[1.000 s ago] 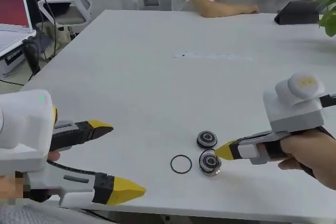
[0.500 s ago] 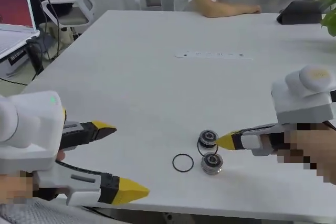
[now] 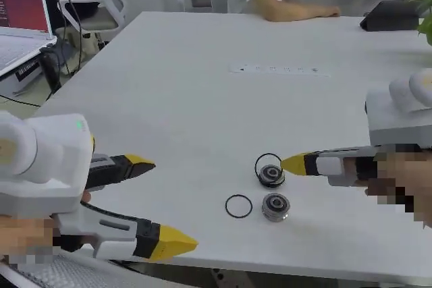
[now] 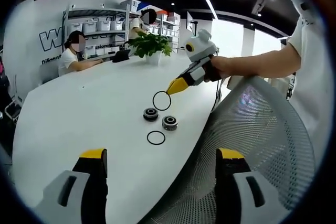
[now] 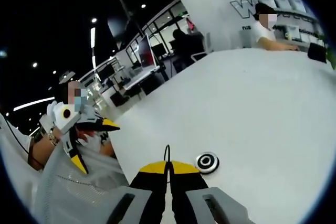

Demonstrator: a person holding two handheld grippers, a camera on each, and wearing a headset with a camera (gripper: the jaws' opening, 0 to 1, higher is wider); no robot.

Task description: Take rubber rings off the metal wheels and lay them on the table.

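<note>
The table (image 3: pixel 202 99) is plain white. The near rubber ring (image 3: pixel 239 206) and the far rubber ring (image 3: pixel 259 158) are black. The metal wheels (image 3: pixel 275 206) (image 3: pixel 271 176) are silver with dark centres. The left gripper (image 3: pixel 172 202) and right gripper (image 3: pixel 287 164) have yellow tips on black-and-white bodies.

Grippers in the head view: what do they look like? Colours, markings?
Both alike: the left claw and right claw have pointed yellow tips, black shanks and bulky white bodies. The left body carries a small green light. The person wears a white short sleeve.
</note>
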